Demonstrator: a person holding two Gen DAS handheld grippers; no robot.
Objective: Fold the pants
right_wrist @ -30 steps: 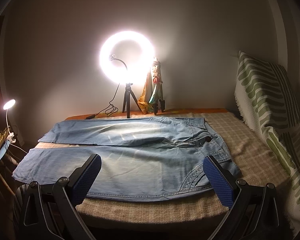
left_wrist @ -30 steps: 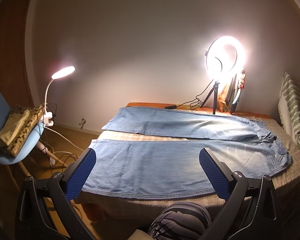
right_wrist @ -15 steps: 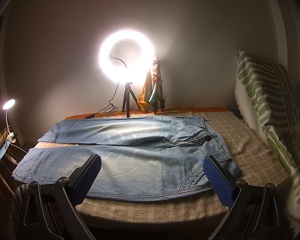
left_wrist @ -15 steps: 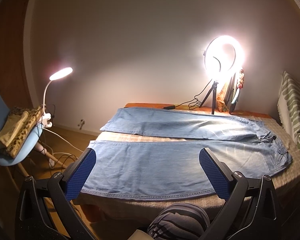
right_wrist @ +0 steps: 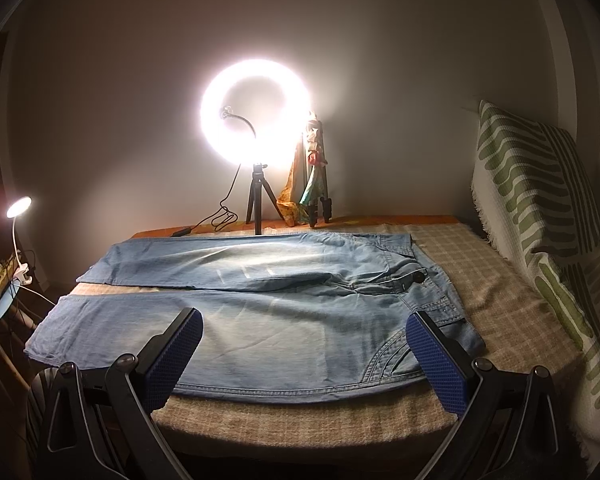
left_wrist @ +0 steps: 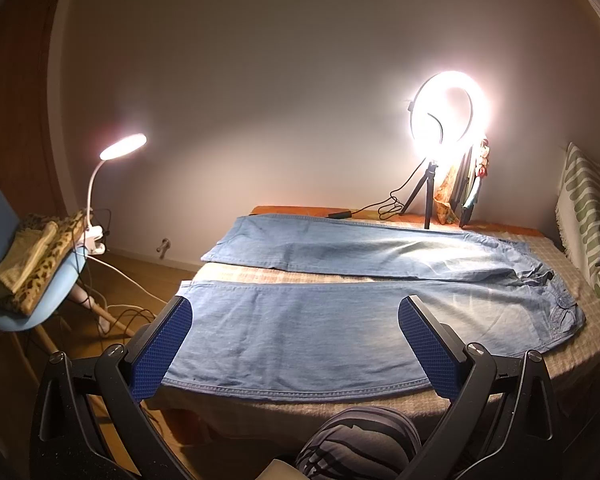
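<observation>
Light blue jeans [left_wrist: 340, 312] lie spread flat on a bed with a checked beige cover [left_wrist: 260, 276], legs apart and pointing left, waistband at the right [right_wrist: 432, 292]. My left gripper [left_wrist: 296, 340] hovers open over the near leg's front hem edge, blue pads wide apart, holding nothing. In the right wrist view the same jeans [right_wrist: 284, 320] fill the bed, and my right gripper [right_wrist: 304, 354] hangs open above the near hip and pocket area, nothing between its fingers.
A lit ring light on a tripod [right_wrist: 256, 120] stands at the bed's far edge with a cable [left_wrist: 384, 210] and a bundled cloth [right_wrist: 312, 176]. A green striped cushion [right_wrist: 540, 208] leans at the right. A blue chair with clothes [left_wrist: 24, 264] and a clip lamp [left_wrist: 122, 147] stand left. A person's knee [left_wrist: 360, 444] shows below.
Both views have shifted only slightly; the left wrist view drifted a little to the right. The jeans lie as before and both grippers stay open.
</observation>
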